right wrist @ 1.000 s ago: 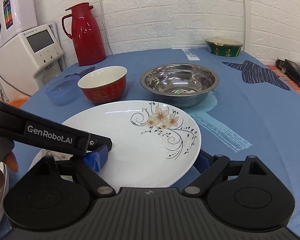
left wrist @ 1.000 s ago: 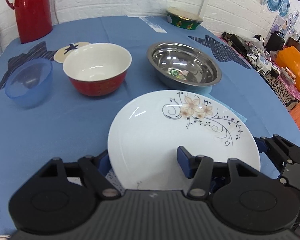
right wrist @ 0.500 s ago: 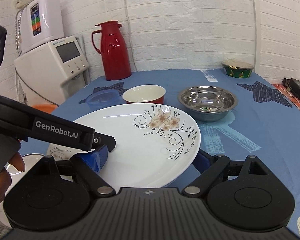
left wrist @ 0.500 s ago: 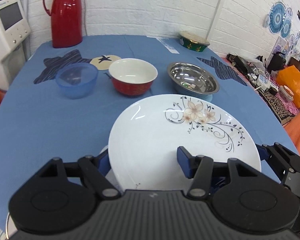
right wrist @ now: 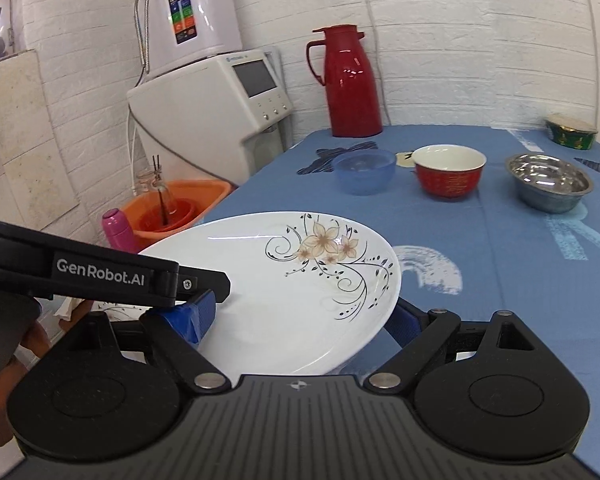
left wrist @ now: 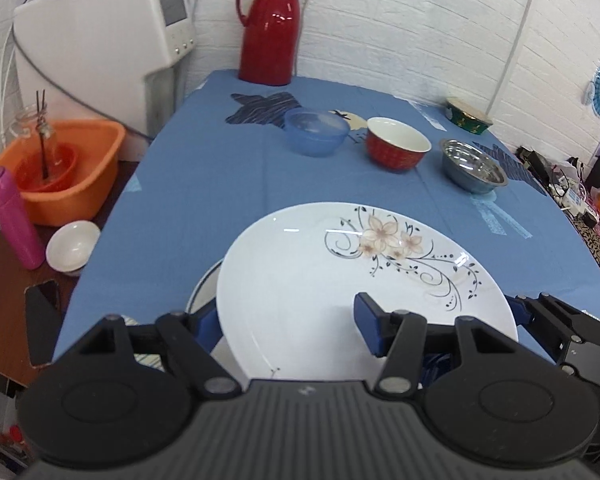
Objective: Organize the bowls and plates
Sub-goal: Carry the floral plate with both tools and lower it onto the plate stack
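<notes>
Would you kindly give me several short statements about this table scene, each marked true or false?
1. Both grippers hold the flowered white plate: the left gripper and the right gripper. True.
2. The red bowl stands between the blue bowl and the steel bowl. True.
3. The red thermos lies on its side. False: it stands upright at the table's far edge.
4. The steel bowl is stacked inside the red bowl. False: they stand apart on the cloth.
5. The orange basin sits on the blue tablecloth. False: it is off the table, beside it.
</notes>
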{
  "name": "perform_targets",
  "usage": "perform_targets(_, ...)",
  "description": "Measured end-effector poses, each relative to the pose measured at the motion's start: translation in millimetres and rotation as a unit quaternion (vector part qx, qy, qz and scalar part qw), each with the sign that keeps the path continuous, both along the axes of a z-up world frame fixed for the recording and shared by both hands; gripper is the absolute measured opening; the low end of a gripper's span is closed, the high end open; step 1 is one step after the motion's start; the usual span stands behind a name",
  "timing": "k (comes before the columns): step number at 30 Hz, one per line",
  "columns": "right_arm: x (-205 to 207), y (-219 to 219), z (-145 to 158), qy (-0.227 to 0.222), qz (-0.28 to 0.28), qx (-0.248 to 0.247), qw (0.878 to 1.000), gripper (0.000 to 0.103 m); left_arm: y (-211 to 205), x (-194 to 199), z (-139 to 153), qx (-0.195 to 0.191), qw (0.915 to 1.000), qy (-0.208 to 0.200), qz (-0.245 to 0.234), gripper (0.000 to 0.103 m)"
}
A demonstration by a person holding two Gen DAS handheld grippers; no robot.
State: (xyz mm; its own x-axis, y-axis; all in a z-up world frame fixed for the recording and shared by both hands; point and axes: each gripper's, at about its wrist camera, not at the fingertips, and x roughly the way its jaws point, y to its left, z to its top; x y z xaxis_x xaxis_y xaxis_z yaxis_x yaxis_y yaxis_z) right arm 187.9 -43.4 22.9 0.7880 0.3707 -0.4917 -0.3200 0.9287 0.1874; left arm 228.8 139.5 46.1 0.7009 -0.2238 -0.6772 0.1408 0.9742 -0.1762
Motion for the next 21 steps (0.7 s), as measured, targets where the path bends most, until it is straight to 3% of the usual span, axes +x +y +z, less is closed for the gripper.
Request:
perform_targets(5,-2.6,22.8,-12.7,0.015,0.013,-0.004,1.000,0.077,22.5,-6.8,-17.2,-0.006,0.9999,0.008,0.011,0.056)
perform_targets(13,-5.4,34.7,-24.2,0.017,0.008,-0.022,1.000,0.077,25.6,-4.9,-32.7,-0.001,0.9999,-0.010,0.010,0.056)
perform_targets(21,-3.1,38.7,-23.6,0.021,0.002,-0.031,0.999,0.077,39.8,4.1,-42.0,-0.051,0.9986,0.010,0.006,0.059)
